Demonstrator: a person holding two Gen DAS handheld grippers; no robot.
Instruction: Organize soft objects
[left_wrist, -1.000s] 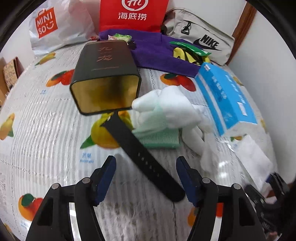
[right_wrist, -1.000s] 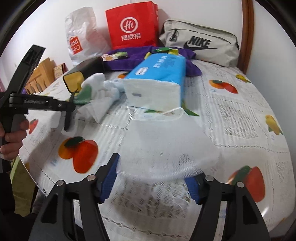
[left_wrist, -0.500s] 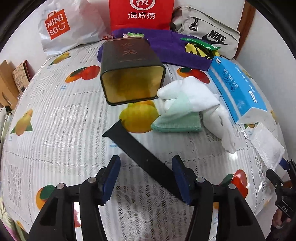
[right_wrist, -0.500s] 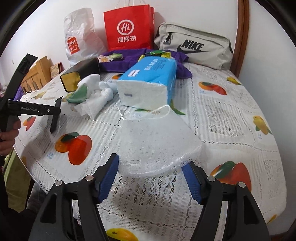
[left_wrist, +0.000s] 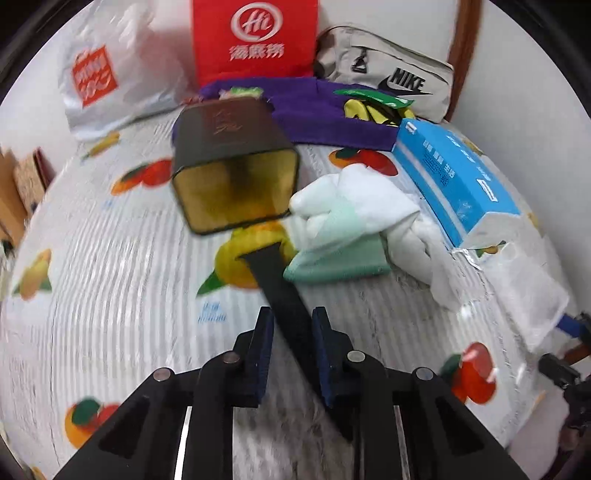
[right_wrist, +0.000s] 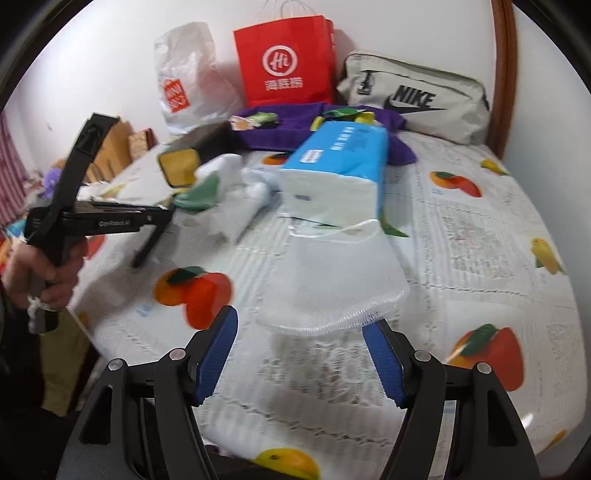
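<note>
Left hand-held gripper | jaws closing around black strap, wide apart a second ago

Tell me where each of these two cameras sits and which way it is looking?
Left wrist view: sits on the left gripper, looks down across the table; its jaws are closing, the black strap between them; the right gripper peeks in at the right edge.
Right wrist view: sits on the right gripper, open before the mesh bag; a hand holding the left gripper shows at left.
Both share the tissue pack, tin, towels, red bag and Nike bag.
</note>
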